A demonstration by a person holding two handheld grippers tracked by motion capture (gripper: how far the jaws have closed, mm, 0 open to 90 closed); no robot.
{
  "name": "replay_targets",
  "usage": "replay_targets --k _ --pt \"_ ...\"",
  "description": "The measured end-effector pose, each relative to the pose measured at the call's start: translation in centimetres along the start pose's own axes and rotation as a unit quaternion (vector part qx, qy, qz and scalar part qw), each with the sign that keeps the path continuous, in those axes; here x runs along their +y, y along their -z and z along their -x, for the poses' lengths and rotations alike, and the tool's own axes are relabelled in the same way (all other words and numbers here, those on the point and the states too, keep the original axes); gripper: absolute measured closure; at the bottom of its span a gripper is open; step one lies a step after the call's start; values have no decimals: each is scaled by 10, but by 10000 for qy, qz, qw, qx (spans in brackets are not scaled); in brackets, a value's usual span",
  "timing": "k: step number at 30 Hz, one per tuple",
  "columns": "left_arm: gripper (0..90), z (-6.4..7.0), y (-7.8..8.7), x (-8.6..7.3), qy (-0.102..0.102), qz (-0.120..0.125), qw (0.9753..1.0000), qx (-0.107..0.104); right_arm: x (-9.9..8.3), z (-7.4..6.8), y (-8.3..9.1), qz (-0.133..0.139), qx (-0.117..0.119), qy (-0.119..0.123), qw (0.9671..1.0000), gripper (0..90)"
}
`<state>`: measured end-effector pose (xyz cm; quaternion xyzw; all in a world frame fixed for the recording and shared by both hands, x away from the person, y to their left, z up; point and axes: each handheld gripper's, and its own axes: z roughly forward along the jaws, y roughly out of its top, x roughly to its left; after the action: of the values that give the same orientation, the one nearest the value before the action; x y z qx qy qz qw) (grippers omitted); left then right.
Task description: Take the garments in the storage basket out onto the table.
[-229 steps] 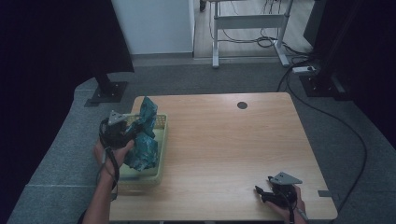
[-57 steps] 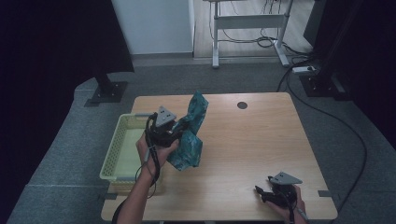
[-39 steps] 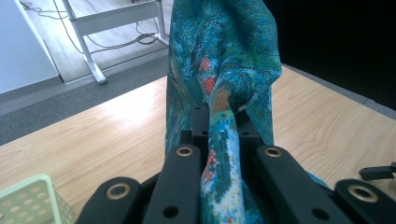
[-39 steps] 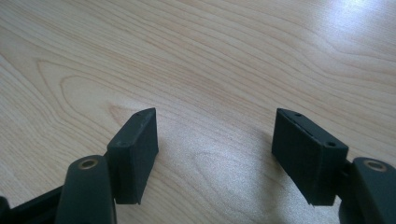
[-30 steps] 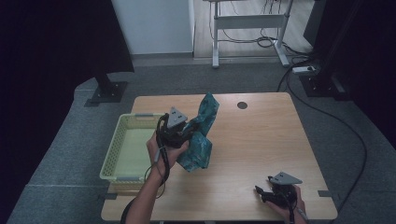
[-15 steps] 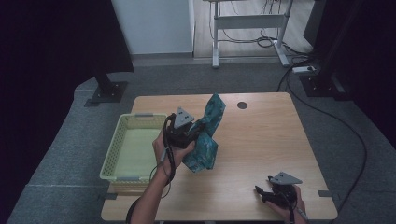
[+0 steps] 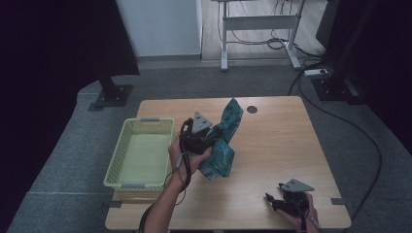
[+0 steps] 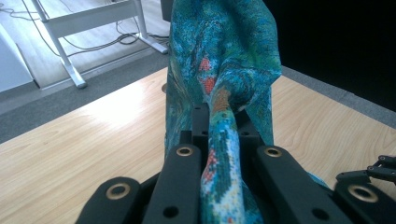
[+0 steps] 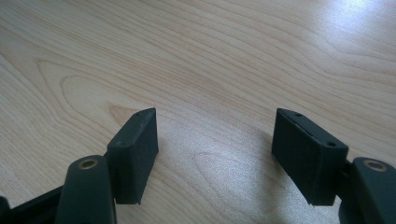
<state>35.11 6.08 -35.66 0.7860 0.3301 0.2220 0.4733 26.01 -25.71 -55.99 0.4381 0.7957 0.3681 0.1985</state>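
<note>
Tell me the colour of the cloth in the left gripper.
Teal-blue cloth with green and red-orange flecks; left gripper view shows it best.

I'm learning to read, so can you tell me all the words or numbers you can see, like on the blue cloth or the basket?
There are none to read. The teal patterned cloth in the left gripper has only colourful shapes, no letters. The yellow basket, the wooden table and the right gripper carry no words, labels or numbers either.

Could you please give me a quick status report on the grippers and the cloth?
Left gripper shut on teal cloth, lifted over mid-table. Right gripper open, idle at near edge. Basket off left; nothing in the way.
</note>
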Motion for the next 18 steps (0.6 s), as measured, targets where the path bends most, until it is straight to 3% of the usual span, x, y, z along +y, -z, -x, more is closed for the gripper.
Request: replay_targets --k 18 --pt "839 16 -21 -7 -26 -101 9998 -164 0 0 0 2 0 1 10000 312"
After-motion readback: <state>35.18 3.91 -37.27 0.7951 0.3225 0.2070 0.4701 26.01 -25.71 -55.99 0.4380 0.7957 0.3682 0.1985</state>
